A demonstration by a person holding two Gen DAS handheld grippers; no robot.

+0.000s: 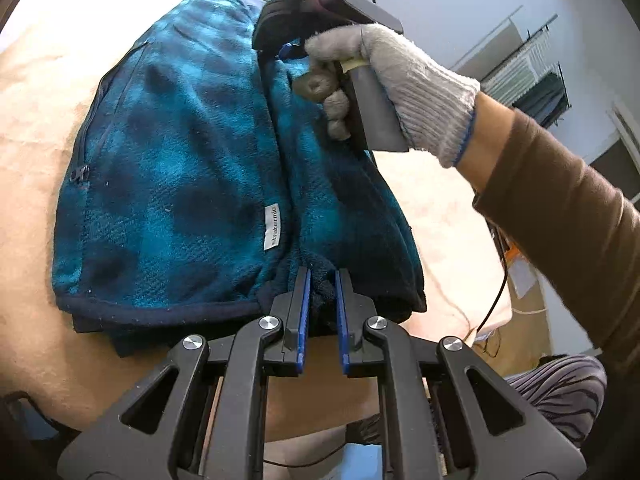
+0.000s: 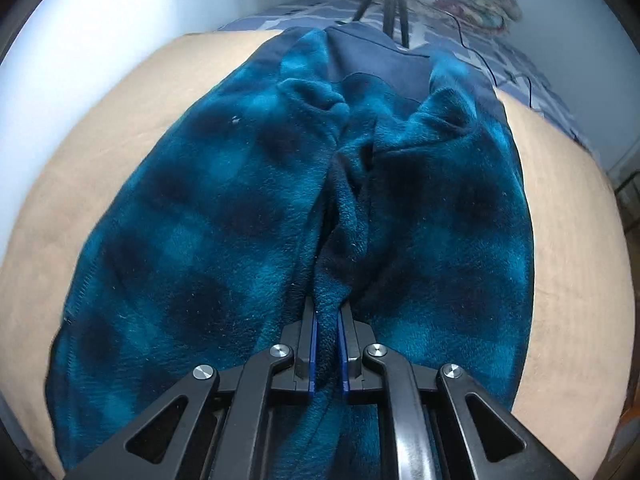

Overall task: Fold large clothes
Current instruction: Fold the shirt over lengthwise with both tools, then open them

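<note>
A teal and navy checked fleece jacket (image 1: 180, 168) lies partly folded on a beige sheet (image 1: 36, 120). My left gripper (image 1: 322, 280) is shut on the jacket's dark hem edge at its near end. In the left wrist view the right gripper's body (image 1: 340, 4), held by a gloved hand (image 1: 400, 80), sits at the jacket's far end; its fingertips are hidden in the cloth. In the right wrist view my right gripper (image 2: 327, 320) is shut on a bunched ridge of the fleece (image 2: 200, 220), which spreads to both sides over the beige sheet (image 2: 100, 128).
A black tripod (image 2: 390, 4) stands beyond the jacket on a blue patterned bedspread (image 2: 480, 56). A black cable (image 1: 496, 292) hangs off the right edge of the bed. Boxes and shelving stand at the right of the room.
</note>
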